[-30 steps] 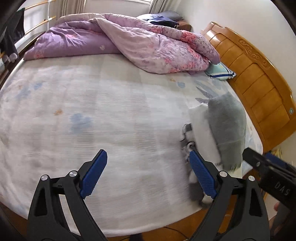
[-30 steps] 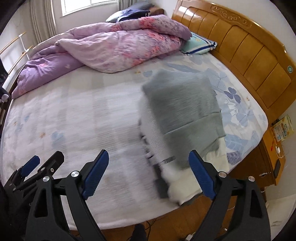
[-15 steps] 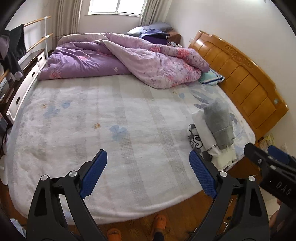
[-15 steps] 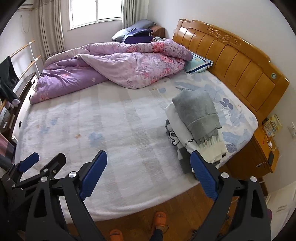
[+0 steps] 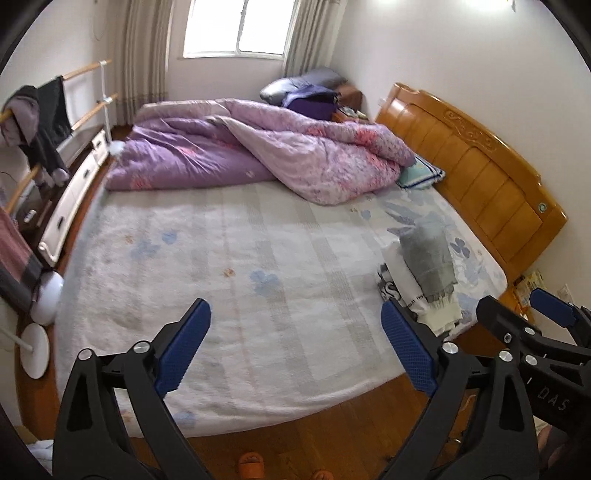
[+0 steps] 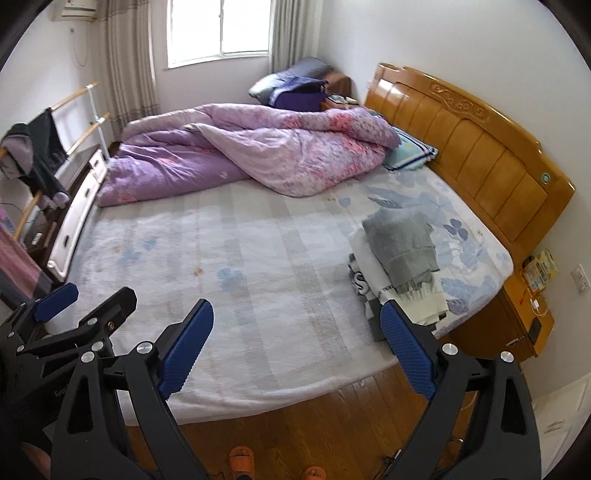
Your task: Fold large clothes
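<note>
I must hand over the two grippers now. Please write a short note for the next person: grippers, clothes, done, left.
Left gripper: open, empty, held off the bed's edge.
Right gripper: open, empty, alongside it.
Folded grey knitted garment lies on top of the stack of folded white and printed clothes, at the bed corner near the wooden headboard.
Done: that stack is folded.
Left: no unfolded clothing shows on the pale floral sheet; the purple quilt lies crumpled.

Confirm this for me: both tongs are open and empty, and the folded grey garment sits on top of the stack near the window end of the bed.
One thing is wrong: the place. The right wrist view shows the folded grey garment on top of the stack beside the wooden headboard, at the near corner of the bed, far from the window. The rest holds: left tongs and right tongs are both open and empty.
</note>
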`<move>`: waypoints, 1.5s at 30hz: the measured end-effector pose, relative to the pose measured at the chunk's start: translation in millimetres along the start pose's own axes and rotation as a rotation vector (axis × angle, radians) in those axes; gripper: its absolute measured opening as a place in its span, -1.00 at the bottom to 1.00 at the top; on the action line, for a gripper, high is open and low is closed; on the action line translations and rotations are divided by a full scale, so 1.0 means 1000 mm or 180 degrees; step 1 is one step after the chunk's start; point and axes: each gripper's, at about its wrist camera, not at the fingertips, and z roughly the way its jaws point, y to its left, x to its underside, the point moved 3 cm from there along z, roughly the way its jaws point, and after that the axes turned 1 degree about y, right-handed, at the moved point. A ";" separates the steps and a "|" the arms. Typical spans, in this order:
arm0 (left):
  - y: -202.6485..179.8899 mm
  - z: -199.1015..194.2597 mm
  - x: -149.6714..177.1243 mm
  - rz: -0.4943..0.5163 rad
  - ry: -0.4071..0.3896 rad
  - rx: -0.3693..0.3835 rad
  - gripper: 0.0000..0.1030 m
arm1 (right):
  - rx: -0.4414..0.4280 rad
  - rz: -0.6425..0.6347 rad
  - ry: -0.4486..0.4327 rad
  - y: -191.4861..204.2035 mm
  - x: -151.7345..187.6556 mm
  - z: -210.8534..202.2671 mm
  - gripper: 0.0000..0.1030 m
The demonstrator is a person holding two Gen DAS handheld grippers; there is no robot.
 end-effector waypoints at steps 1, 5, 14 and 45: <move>0.000 -0.012 -0.001 0.0019 -0.0033 -0.0016 0.86 | -0.0046 -0.0020 -0.0038 0.001 -0.001 -0.009 0.73; -0.004 -0.054 -0.004 0.0092 -0.0223 -0.0179 0.86 | -0.0199 -0.0076 -0.0167 0.004 -0.005 -0.040 0.73; -0.036 -0.145 0.006 0.0039 -0.0650 -0.0516 0.87 | -0.0499 -0.0250 -0.0478 -0.014 0.004 -0.112 0.75; -0.160 -0.299 0.076 0.0063 -0.1238 -0.1019 0.87 | -0.0653 -0.0291 -0.1061 -0.112 0.058 -0.243 0.76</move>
